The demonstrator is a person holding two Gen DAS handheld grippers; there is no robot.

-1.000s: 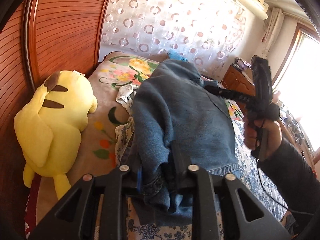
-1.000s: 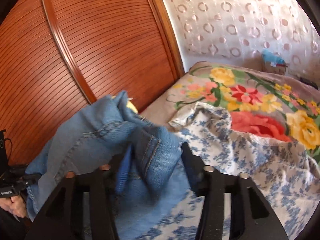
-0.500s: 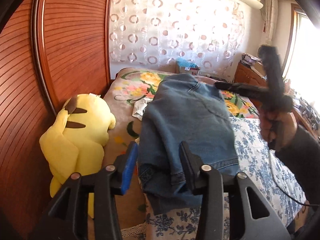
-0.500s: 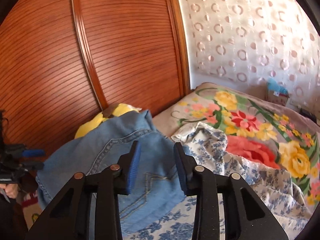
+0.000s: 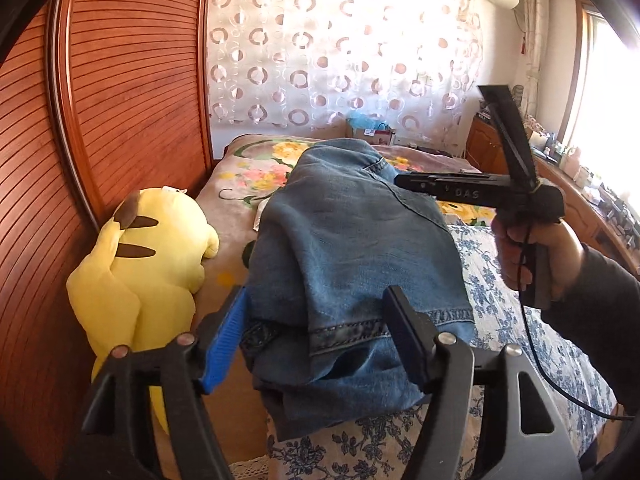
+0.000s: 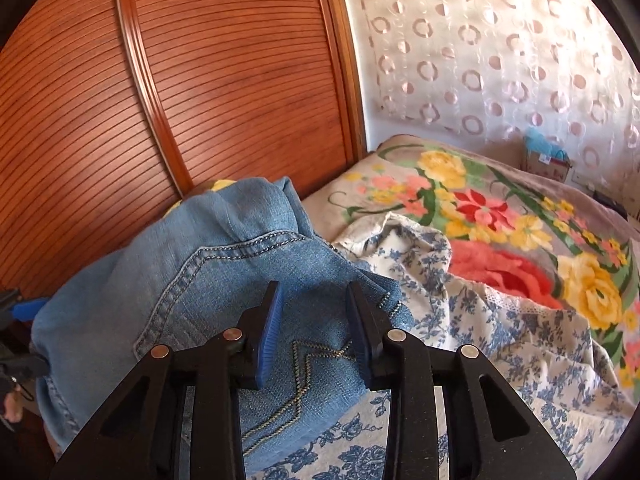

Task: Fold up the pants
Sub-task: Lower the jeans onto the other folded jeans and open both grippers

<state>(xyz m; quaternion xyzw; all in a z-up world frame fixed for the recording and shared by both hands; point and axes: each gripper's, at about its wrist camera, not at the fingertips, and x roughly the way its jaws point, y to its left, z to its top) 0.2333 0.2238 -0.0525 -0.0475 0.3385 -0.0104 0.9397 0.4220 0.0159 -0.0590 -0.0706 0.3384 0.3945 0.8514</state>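
left: plush toy (image 5: 140, 280) blocks | right: floral blanket (image 6: 500, 216) open

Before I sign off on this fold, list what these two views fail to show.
- Underside of the folded blue denim pants: both views, hidden by the top layers.
- Lower body of the yellow plush toy: left wrist view, behind the open left gripper; in the right wrist view the pants cover nearly all of it.
- Small items on the wooden sideboard: left wrist view, too small, washed out by window glare.

"DAS" can be read on the black body of the right tongs (image 5: 404, 181) (nothing else is legible).
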